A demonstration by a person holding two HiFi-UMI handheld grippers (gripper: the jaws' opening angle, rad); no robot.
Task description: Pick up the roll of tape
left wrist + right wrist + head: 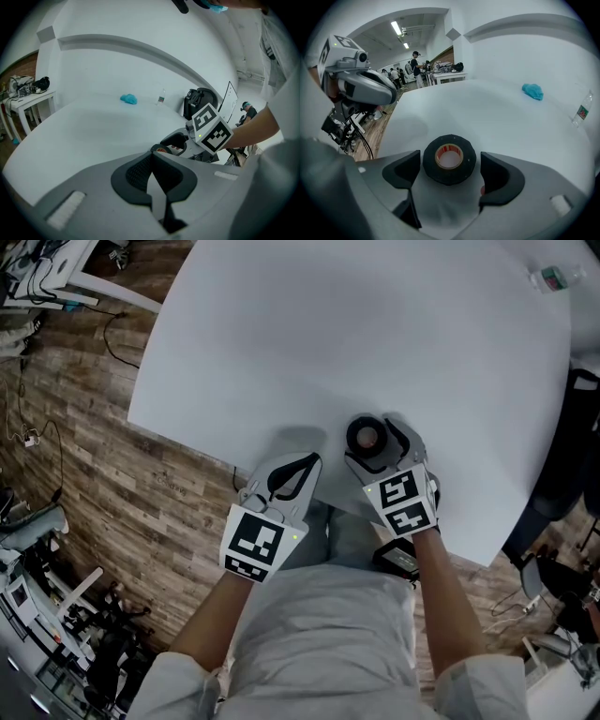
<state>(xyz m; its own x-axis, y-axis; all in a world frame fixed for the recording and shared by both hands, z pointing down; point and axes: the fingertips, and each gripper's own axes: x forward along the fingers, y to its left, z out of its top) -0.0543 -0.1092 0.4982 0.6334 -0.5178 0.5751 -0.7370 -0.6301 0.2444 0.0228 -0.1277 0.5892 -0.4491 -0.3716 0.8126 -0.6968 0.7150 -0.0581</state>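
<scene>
The roll of tape (pixel 367 437) is black with a red-printed core and lies flat on the white table (pixel 356 334), near its front edge. My right gripper (pixel 382 448) is open and straddles the roll. In the right gripper view the tape (pixel 464 165) sits between the two dark pads of that gripper (pixel 449 169), and a small gap shows on each side. My left gripper (pixel 302 470) is shut with nothing in it and rests just left of the roll. In the left gripper view its closed tips (pixel 152 158) point toward the tape (pixel 164 150).
A crumpled blue cloth (pixel 532 91) and a small water bottle (pixel 581 111) lie far across the table. The table's curved front edge runs just under both grippers, with wooden floor (pixel 84 474) beyond it to the left. A black chair (pixel 199 101) stands at the right.
</scene>
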